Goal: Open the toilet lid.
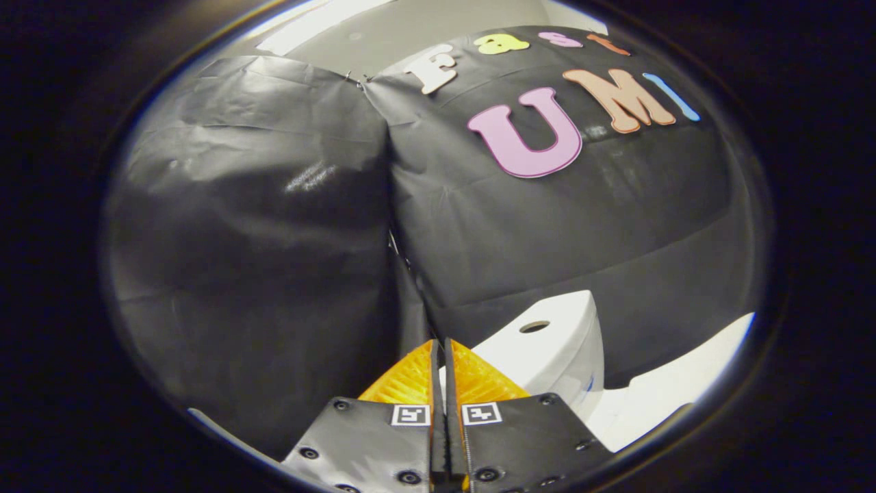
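White porcelain, the toilet tank (547, 342) stands just beyond the gripper (441, 352), whose fingers press together, holding nothing, before the black cloth wall (274, 239).

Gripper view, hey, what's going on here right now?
A person is holding a two-finger gripper in a booth, aimed at the black cloth wall. Its fingers are closed together with nothing between them. Just beyond them, to the right, stands a white toilet tank with a round hole on top, and another white part of the toilet lies further right. The gripper touches none of it, and from here I cannot tell whether the lid is up or down.
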### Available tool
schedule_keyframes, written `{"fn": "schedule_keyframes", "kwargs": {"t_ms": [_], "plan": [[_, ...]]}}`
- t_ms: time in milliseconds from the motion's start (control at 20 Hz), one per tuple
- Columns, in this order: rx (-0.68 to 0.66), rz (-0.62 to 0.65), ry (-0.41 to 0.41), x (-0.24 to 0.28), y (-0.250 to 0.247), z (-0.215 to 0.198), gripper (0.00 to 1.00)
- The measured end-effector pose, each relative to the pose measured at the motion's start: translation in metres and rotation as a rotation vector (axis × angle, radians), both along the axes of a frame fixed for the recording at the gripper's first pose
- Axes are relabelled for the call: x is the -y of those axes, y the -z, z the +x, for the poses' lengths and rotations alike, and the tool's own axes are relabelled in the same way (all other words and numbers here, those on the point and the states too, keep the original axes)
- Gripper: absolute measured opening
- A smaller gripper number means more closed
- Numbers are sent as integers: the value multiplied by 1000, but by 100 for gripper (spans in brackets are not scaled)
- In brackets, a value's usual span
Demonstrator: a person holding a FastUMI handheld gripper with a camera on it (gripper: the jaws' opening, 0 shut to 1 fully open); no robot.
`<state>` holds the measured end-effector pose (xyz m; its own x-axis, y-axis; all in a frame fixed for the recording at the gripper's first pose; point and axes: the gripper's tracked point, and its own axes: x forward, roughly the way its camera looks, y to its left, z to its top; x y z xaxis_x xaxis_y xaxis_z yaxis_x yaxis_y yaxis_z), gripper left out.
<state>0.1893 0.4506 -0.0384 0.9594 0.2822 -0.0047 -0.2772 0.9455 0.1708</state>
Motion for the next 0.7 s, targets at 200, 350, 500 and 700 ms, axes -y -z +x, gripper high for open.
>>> {"fn": "schedule_keyframes", "kwargs": {"t_ms": [200, 350, 500, 700], "plan": [[-13, -14, 10, 2, 7, -2, 3], [-20, -31, 37, 15, 9, -6, 3], [-24, -75, 74, 39, 7, -10, 3], [-32, -133, 150, 97, -3, -19, 4]]}}
